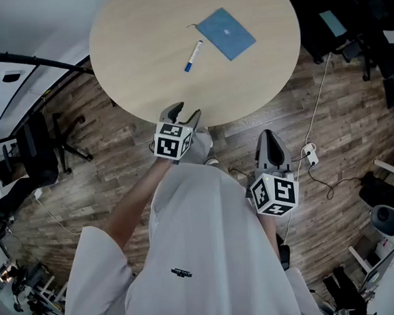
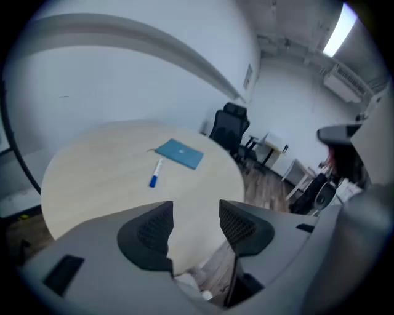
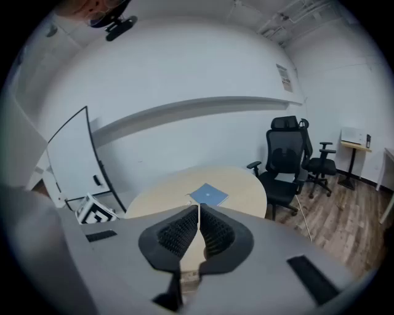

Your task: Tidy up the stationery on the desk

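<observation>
On the round wooden table (image 1: pixel 145 70) lie a blue notebook (image 1: pixel 226 34) and, just left of it, a white marker with a blue cap (image 1: pixel 193 56). The left gripper view shows the same notebook (image 2: pixel 179 153) and marker (image 2: pixel 155 172) ahead on the table (image 2: pixel 104 178). My left gripper (image 1: pixel 183 114) hovers at the table's near edge, open and empty, well short of the marker. My right gripper (image 1: pixel 269 147) hangs over the floor to the right, off the table, shut with nothing between its pads. Its own view shows the notebook (image 3: pixel 208 195) far ahead beyond the pads.
Dark wood flooring surrounds the table. An office chair (image 1: pixel 40 153) stands at the left, more black chairs (image 3: pixel 286 161) past the table's far side. A white power strip with cable (image 1: pixel 310 154) lies on the floor to the right. A whiteboard (image 3: pixel 71 154) stands left.
</observation>
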`<state>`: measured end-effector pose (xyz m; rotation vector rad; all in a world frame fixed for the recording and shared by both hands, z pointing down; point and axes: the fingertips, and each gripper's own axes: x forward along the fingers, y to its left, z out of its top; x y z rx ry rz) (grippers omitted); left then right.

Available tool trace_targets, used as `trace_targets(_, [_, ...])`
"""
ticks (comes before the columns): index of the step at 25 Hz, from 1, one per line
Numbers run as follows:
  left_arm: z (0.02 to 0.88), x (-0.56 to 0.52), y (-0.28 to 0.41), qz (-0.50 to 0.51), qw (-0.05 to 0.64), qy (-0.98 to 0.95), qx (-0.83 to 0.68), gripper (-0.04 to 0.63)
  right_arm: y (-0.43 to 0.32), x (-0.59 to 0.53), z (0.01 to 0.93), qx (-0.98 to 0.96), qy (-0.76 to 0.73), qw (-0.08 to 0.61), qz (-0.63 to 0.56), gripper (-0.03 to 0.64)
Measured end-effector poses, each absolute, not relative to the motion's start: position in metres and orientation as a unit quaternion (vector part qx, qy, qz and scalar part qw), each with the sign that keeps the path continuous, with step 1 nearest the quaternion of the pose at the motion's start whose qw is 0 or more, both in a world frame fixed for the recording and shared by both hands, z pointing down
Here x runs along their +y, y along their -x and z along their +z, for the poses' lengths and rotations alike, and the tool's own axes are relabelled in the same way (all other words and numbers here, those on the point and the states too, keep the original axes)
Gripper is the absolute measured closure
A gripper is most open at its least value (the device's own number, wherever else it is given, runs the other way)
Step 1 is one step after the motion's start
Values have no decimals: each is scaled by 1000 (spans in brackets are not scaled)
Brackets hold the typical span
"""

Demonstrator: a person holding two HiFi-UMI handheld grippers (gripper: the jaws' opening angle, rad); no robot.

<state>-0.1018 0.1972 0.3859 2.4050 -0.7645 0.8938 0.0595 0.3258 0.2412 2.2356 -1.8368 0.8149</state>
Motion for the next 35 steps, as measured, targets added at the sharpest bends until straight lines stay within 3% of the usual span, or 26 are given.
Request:
trace_targets(2, [336,258,106,274,222,-894,-278,385,-31,360,240,-652,-709,83,256,577])
trace_targets(5, [284,344,117,239,208,-905,-285,524,7,416,245,-688,-674,98,252,577])
trace_targets(7, [268,390,126,239,216,-903,-286,560,27,445,254,-693,-664,102,263,577])
trace_targets(12, [254,467,141,257,231,-901,-262,566,62,486,255,-689,-652,89,304,577])
trace_targets(21, [226,436,155,232,197,-907,-290,565,61,478,229,-683,-672,58,280,577])
trace_targets(35, [243,246,146,229,237,-913,-239,565,52,295,241,-654,-688,88,302,575])
